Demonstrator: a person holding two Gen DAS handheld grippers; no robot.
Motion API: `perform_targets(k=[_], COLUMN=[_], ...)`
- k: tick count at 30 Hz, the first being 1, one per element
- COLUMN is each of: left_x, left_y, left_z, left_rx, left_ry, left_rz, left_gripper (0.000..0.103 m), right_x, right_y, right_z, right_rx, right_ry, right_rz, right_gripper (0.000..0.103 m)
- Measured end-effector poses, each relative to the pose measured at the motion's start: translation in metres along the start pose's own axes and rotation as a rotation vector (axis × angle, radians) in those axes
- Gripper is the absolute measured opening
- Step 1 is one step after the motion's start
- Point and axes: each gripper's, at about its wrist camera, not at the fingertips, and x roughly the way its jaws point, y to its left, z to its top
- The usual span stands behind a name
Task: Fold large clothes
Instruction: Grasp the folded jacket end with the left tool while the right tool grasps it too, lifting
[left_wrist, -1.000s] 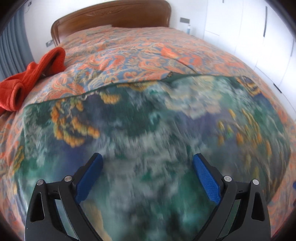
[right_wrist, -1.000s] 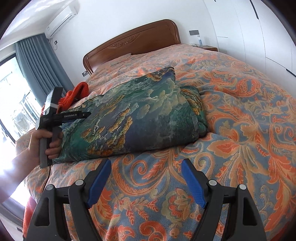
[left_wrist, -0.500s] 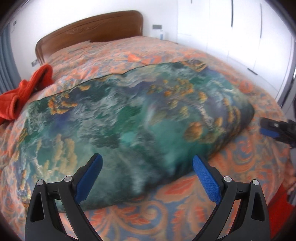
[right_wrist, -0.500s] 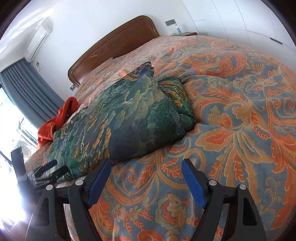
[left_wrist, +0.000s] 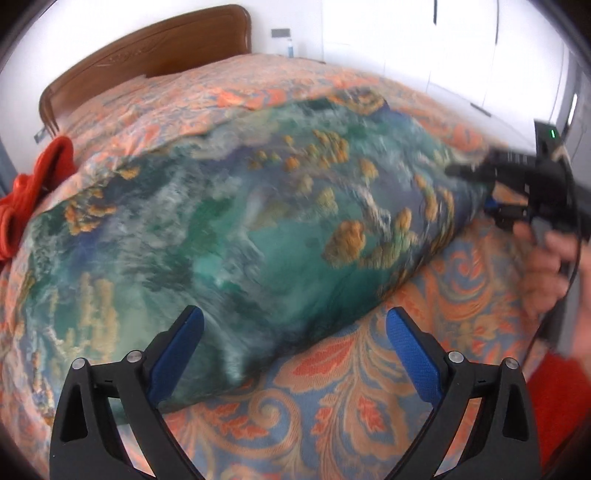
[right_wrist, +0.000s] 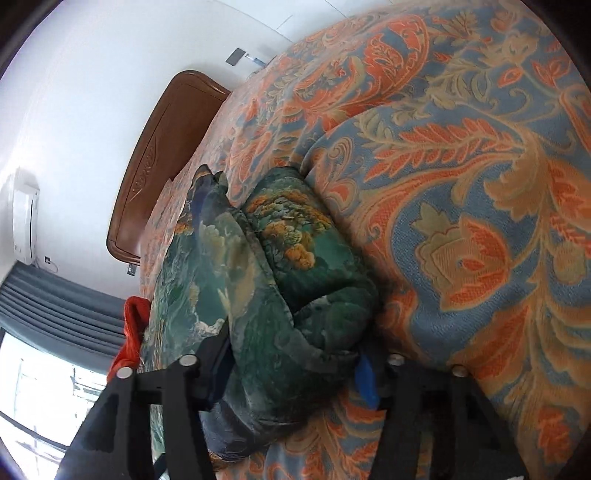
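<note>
The left gripper (left_wrist: 293, 339) hangs low over the near edge of the bed (left_wrist: 354, 373), looking across it toward the wooden headboard (left_wrist: 147, 44) at the far end. Its blue jaws are wide apart and hold nothing; the near edge of the folded green blanket (left_wrist: 229, 229) lies between them. The blanket is a thick, puffy bundle printed with green, blue and golden clouds. It lies on top of the orange and blue bedspread, and its long side runs from near left to far right in this view. At its far right end the right gripper (left_wrist: 491, 188) comes in from the side, held level and pointing left, with a person's hand (left_wrist: 546, 269) wrapped around its handle. That part of the picture is blurry. In the right wrist view the camera is tipped over, so the bed looks tilted. Here the right gripper (right_wrist: 295, 373) has pushed its jaws around the end of the blanket (right_wrist: 280, 295), where two fat folded layers meet. One jaw sits on each side of the bunched cloth, and the cloth fills the gap between them, so the jaws are clamped on the blanket. A red-orange cloth (left_wrist: 33, 192) lies on the left side of the bed, just beside the blanket. A white air conditioner (right_wrist: 26, 218) hangs on the wall above a grey curtain (right_wrist: 55, 314).
</note>
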Motion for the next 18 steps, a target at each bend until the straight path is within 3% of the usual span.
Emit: perform_targets(k=[1, 3, 8, 10, 14, 18], left_x=[-0.012, -0.034, -0.076, -0.082, -0.072, -0.067], left_y=[0.004, 0.006, -0.006, -0.011, -0.020, -0.021], left_z=[0.007, 0.024, 0.085, 0.111, 0.141, 0.150], left_rx=[-0.010, -0.018, -0.005, -0.005, 0.003, 0.021], left_ry=[-0.020, -0.061, -0.132, -0.113, -0.001, 0.039], left_rz=[-0.010, -0.027, -0.119, -0.184, -0.315, -0.219], left_gripper=[0.099, 0.099, 0.100, 0.100, 0.100, 0.100], right_x=[-0.008, -0.026, -0.068, -0.082, -0.091, -0.088], right_y=[0.008, 0.033, 0.107, 0.138, 0.189, 0.217], right_z=[-0.004, -0.013, -0.048, -0.070, -0.120, -0.176], right_rx=[-0.049, -0.181, -0.523, -0.672, -0.942, -1.171], right_ry=[-0.022, -0.074, -0.212, -0.259, -0.325, -0.361], right_rz=[0.003, -0.004, 0.014, 0.021, 0.019, 0.003], right_gripper=[0.036, 0.033, 0.031, 0.031, 0.031, 0.031])
